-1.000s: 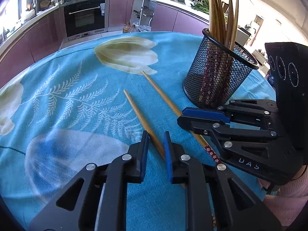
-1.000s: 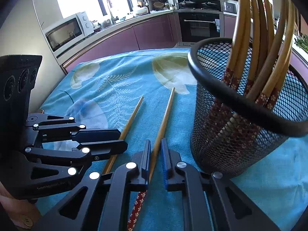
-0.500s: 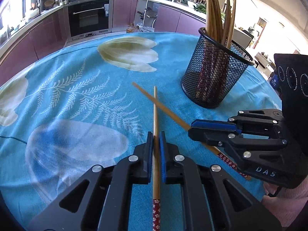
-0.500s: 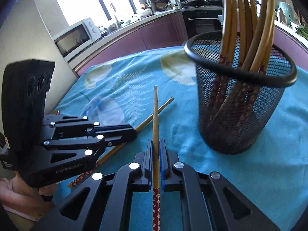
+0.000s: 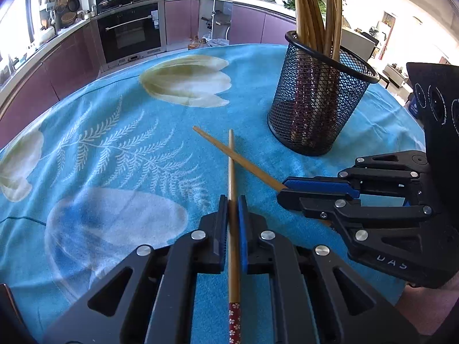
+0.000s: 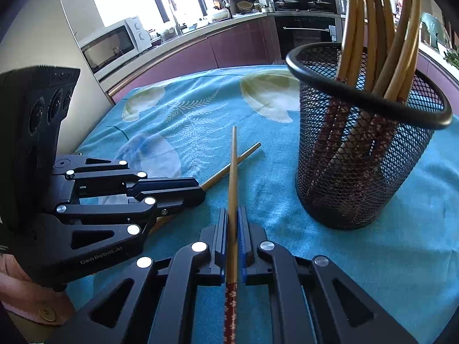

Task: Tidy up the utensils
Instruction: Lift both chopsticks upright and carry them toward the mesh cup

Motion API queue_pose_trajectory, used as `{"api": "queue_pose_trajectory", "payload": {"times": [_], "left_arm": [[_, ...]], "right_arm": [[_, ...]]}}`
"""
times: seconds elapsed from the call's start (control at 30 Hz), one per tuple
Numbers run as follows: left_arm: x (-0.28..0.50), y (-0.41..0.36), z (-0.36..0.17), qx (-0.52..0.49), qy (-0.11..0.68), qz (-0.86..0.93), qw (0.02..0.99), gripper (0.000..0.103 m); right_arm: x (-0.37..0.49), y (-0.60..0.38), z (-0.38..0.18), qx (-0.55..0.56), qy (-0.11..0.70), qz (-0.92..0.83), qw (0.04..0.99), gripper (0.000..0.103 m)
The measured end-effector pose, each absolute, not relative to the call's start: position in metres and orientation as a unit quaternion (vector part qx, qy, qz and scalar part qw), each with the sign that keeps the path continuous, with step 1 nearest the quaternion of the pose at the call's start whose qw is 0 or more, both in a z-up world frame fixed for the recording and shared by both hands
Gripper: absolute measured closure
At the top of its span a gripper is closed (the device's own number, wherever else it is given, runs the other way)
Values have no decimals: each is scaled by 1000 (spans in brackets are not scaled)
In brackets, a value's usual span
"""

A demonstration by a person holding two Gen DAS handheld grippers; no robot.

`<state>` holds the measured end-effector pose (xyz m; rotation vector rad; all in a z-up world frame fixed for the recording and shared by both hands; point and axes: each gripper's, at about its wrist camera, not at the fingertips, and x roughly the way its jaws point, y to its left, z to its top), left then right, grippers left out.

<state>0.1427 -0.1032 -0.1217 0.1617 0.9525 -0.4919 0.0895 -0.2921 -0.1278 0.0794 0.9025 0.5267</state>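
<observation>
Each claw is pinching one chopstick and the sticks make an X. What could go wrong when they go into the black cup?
1. The left gripper and right gripper each clamp one chopstick, and the tips cross; lifting one might snag the other.
2. The mesh cup already holds many sticks, so a new one could jam or tip it.
3. Each grip is thin, so a stick may pivot.

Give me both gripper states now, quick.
Left gripper: closed on a chopstick.
Right gripper: closed on the other chopstick.
</observation>
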Motion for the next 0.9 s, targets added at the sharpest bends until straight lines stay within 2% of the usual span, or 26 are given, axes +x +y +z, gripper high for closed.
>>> {"api": "queue_pose_trajectory", "payload": {"times": [0.6, 0.9], "left_arm": [[132, -86, -77, 23, 414, -272, 868, 96], [122, -84, -57, 12, 390, -288, 875, 96]], "right_arm": [[69, -323, -77, 79, 351, 266, 894, 97], [68, -322, -79, 76, 354, 268, 892, 97]]}}
